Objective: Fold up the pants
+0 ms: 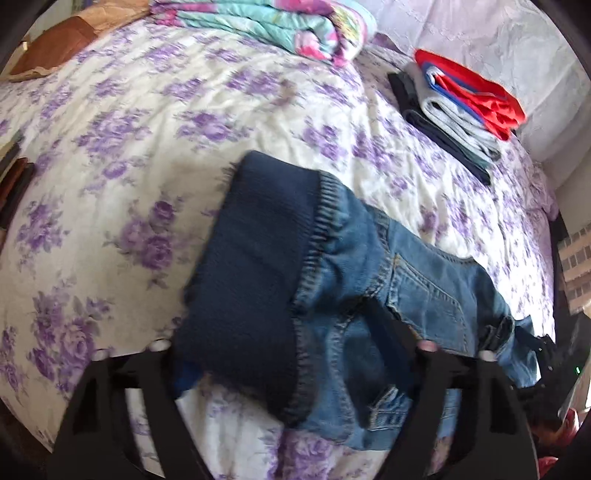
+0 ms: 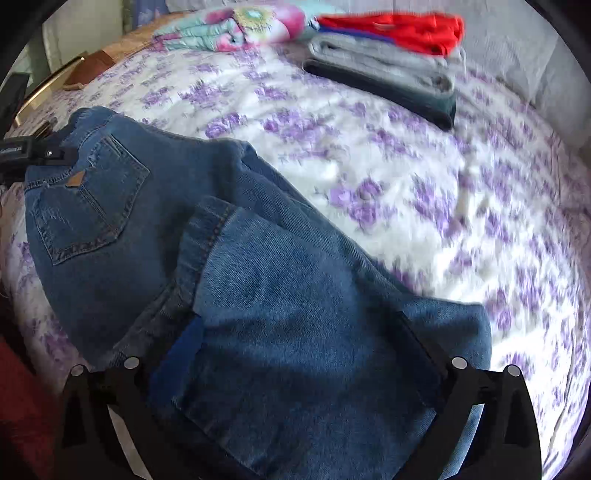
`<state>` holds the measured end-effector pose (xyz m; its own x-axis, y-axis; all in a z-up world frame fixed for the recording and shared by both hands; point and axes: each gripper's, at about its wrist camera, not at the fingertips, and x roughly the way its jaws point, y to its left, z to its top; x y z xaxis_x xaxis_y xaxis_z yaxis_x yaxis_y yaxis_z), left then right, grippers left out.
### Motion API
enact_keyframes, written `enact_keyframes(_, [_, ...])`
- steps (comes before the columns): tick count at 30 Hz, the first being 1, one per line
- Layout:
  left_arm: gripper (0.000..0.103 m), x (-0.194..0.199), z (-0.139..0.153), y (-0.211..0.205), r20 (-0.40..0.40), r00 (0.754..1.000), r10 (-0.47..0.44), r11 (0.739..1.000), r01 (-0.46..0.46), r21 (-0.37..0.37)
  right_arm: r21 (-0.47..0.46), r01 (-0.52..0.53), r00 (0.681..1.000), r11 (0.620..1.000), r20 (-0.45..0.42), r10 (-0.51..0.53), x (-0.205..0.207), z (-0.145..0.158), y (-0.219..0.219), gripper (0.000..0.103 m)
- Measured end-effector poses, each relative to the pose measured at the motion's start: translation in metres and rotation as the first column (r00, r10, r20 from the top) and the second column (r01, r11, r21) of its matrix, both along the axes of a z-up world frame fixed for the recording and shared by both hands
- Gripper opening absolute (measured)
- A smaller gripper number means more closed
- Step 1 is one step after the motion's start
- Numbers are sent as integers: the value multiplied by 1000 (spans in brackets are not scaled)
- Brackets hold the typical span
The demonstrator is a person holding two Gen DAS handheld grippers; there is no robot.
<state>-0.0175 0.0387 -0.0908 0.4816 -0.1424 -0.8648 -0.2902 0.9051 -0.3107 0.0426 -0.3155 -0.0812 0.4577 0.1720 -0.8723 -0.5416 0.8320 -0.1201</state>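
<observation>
Blue jeans (image 1: pixel 369 280) lie on a bed with a purple-flowered cover (image 1: pixel 147 147). In the left wrist view a dark-hemmed leg end (image 1: pixel 255 266) is folded over the seat with its back pocket. My left gripper (image 1: pixel 295 332) stands wide open with the denim between its fingers (image 1: pixel 391 325). In the right wrist view the jeans (image 2: pixel 258 295) lie folded, back pocket (image 2: pixel 88 210) at left. My right gripper (image 2: pixel 295 350) is wide open over the leg fabric, fingers (image 2: pixel 417 339) partly hidden. The left gripper body (image 2: pixel 26 155) shows at the waistband.
A stack of folded clothes with a red garment on top (image 1: pixel 465 103) lies at the far right of the bed; it also shows in the right wrist view (image 2: pixel 388 55). A folded floral quilt (image 1: pixel 280 26) lies at the head. A brown object (image 1: pixel 55 48) sits far left.
</observation>
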Motion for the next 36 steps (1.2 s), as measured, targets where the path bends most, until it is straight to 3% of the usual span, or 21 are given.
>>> enact_keyframes(2, [50, -4, 3, 6, 8, 1000, 14, 1000, -14, -19, 31, 16, 1000, 999, -12, -15, 0, 12, -7, 99])
enact_keyframes(5, [38, -12, 10, 14, 25, 999, 21, 999, -20, -48, 151, 56, 997, 987, 49, -64, -10, 34, -22, 99])
enact_keyframes(7, [35, -14, 20, 10, 47, 999, -1, 1000, 3, -31, 190, 66, 996, 980, 46, -76, -12, 40, -28, 99])
enact_keyframes(9, [34, -14, 29, 2, 58, 998, -34, 999, 33, 15, 117, 68, 997, 991, 25, -71, -9, 28, -25, 99])
enact_keyframes(11, [33, -14, 37, -3, 73, 996, -49, 999, 47, 27, -24, 46, 999, 999, -13, -47, -5, 1, -18, 100])
enact_keyframes(12, [32, -13, 43, -5, 85, 995, -56, 998, 53, 29, -25, 27, 999, 999, 30, -26, -8, 3, -16, 100])
enact_keyframes(14, [31, -12, 54, -13, 105, 992, -76, 996, 70, 57, -22, 33, 999, 999, 26, -33, -9, 4, -17, 100])
enact_keyframes(17, [30, -8, 79, -31, 156, 977, -144, 985, 126, 121, 40, 54, 999, 998, 7, -54, -8, 15, -27, 99])
enact_keyframes(20, [29, -5, 105, -53, 212, 953, -215, 969, 181, 168, 164, 116, 992, 980, 23, -121, -11, 29, -48, 99])
enact_keyframes(23, [28, -2, 133, -82, 273, 910, -312, 942, 258, 216, 248, 196, 977, 949, 33, -210, -13, 40, -76, 99])
enact_keyframes(26, [28, 3, 159, -126, 320, 832, -453, 886, 382, 262, 288, 297, 951, 911, 2, -310, -10, 40, -107, 99])
enact_keyframes(29, [28, 7, 175, -181, 340, 711, -616, 787, 540, 297, 341, 408, 908, 847, -56, -414, -10, 37, -139, 99])
enact_keyframes(32, [27, 7, 178, -241, 337, 559, -758, 649, 702, 295, 405, 510, 852, 759, -114, -511, -20, 32, -173, 99])
enact_keyframes(35, [28, 9, 149, -305, 278, 398, -874, 468, 842, 267, 432, 574, 804, 696, -135, -580, -35, 28, -200, 99])
enact_keyframes(36, [28, 11, 135, -323, 244, 368, -897, 425, 871, 248, 431, 589, 791, 683, -136, -596, -39, 26, -207, 99])
